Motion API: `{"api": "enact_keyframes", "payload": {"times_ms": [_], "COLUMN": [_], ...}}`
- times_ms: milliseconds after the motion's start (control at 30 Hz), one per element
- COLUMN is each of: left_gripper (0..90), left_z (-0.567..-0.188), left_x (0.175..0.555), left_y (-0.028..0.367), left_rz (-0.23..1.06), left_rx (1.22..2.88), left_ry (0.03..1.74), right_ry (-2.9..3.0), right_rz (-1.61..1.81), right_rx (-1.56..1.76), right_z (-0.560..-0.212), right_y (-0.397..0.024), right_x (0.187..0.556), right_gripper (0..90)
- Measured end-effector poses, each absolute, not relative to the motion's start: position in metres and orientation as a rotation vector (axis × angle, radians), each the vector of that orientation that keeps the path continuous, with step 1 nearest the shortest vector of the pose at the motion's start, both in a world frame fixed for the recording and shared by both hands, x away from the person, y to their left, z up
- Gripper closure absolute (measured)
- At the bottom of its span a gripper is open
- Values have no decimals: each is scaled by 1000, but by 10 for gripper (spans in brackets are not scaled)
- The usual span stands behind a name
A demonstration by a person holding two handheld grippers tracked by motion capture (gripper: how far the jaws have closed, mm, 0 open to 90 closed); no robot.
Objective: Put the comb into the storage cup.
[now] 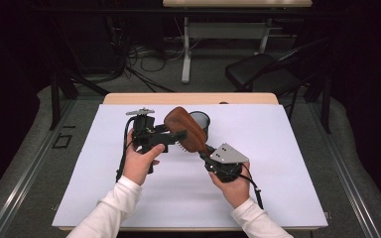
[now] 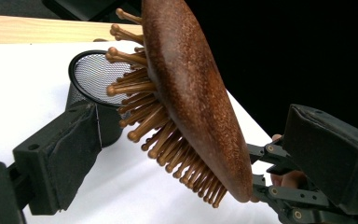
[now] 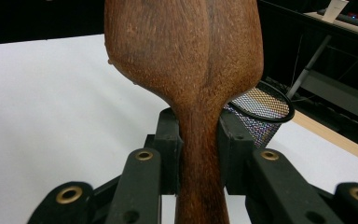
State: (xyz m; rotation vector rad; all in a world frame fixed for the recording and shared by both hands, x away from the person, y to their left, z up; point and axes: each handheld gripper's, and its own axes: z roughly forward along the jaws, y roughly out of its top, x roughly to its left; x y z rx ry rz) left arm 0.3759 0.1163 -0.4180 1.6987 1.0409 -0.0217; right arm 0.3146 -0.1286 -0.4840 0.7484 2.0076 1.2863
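Observation:
A brown wooden hairbrush (image 1: 184, 128) hangs above the white mat, head up and to the left. My right gripper (image 1: 206, 151) is shut on its handle (image 3: 200, 154), and the jaws press both sides of the neck below the head (image 3: 182, 46). My left gripper (image 1: 180, 138) reaches in from the left and stands open around the brush head (image 2: 191, 84). One pad (image 2: 60, 154) faces the wooden bristles (image 2: 163, 135) with a small gap, and the other pad (image 2: 331, 154) stands well off the smooth back. A black mesh cup (image 1: 201, 120) stands upright just behind the brush.
A white mat (image 1: 278, 163) covers the wooden table (image 1: 188, 98). Beyond the far edge stand a black chair (image 1: 258, 69), a desk frame (image 1: 186, 54) and loose cables on the floor. The mesh cup (image 2: 91, 74) sits close behind the bristles.

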Motion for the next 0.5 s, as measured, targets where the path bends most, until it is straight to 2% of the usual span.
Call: {"api": "enact_keyframes", "payload": {"times_ms": [500], "left_gripper": [52], "left_z": [-419], "left_x": [380], "left_y": [107], "left_rz": [-27], "left_rx": [1698], "left_ry": [1042], "right_ry": [2006], "right_rz": [1296], "right_rx": [736], "right_z": [-483], "right_y": [-127], "right_x": [313], "right_gripper": [725]}}
